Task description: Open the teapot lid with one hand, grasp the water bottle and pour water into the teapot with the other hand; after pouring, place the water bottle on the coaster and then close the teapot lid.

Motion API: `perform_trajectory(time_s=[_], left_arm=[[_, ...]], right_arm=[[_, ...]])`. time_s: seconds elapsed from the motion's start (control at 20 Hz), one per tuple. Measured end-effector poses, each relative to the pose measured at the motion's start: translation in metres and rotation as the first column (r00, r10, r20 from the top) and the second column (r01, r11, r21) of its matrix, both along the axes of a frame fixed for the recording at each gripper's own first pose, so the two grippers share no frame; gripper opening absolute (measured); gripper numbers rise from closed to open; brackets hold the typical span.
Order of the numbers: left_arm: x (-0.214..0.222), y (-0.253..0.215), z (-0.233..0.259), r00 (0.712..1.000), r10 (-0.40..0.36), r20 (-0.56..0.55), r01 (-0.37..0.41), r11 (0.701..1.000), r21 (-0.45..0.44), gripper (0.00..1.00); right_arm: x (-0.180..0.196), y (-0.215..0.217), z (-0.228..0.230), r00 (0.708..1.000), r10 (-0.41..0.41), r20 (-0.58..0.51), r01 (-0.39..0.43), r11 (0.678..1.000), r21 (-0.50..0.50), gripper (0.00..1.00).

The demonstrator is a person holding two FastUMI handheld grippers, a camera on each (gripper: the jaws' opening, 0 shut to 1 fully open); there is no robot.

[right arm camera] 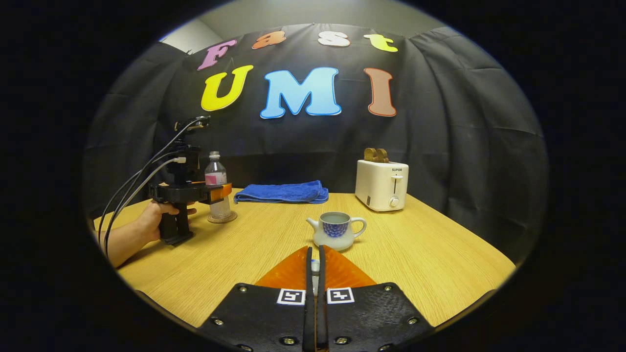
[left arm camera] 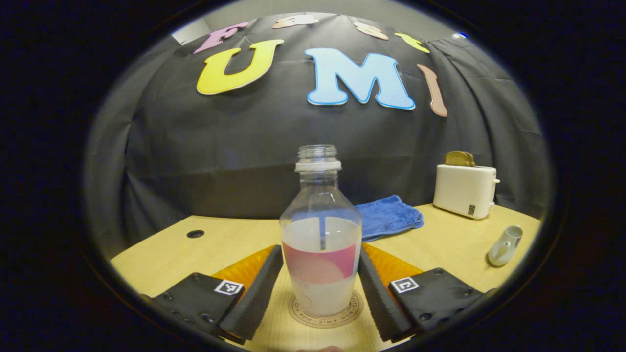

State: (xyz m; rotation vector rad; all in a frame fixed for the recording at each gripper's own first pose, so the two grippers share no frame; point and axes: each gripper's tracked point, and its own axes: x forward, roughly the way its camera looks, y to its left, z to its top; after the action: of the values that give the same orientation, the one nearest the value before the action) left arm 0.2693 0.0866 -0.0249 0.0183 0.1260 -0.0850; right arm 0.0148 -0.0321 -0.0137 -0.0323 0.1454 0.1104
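bottle (left arm camera: pixel 321 254) on coaster (left arm camera: pixel 326 315), left gripper (left arm camera: pixel 320 288) seemingly clear

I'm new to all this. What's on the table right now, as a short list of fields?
Water bottle: uncapped, part full, upright on the coaster
Left gripper: fingers either side of the bottle, gaps visible
Right gripper: nearly closed on something small, unclear what
Teapot: lid off
Towel: folded, at the back
Toaster: bread in its slots
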Motion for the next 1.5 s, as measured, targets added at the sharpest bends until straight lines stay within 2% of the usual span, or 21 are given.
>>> perform_trajectory(time_s=[0.3,0.5,0.7,1.05,1.35,1.5], left_arm=[[-0.024,-0.005,0.005,1.000,-0.006,0.008,0.006,1.000,0.005,1.00],[-0.067,-0.004,0.012,1.000,-0.003,0.019,0.003,1.000,-0.003,1.00],[-0.123,-0.006,0.030,0.997,0.009,0.073,-0.010,1.000,0.016,1.00],[-0.180,-0.019,0.036,0.996,-0.016,0.087,0.018,0.999,-0.026,1.00],[-0.184,-0.030,0.029,0.996,-0.047,0.081,0.049,0.998,-0.029,1.00],[-0.180,-0.032,0.031,0.994,-0.059,0.088,0.062,0.998,-0.032,1.00]], right_arm=[[-0.006,0.000,0.006,1.000,-0.001,0.017,0.001,1.000,0.002,0.02],[-0.006,0.000,0.011,1.000,-0.002,0.030,0.002,1.000,0.023,0.02],[0.027,-0.006,0.030,0.997,-0.011,0.079,0.006,0.998,0.060,0.02],[0.116,-0.028,0.045,0.988,-0.127,0.088,0.120,0.990,0.078,0.02],[0.157,-0.027,0.026,0.987,-0.153,0.056,0.150,0.987,0.056,0.02],[0.163,-0.025,0.020,0.986,-0.157,0.047,0.156,0.987,0.029,0.02]])
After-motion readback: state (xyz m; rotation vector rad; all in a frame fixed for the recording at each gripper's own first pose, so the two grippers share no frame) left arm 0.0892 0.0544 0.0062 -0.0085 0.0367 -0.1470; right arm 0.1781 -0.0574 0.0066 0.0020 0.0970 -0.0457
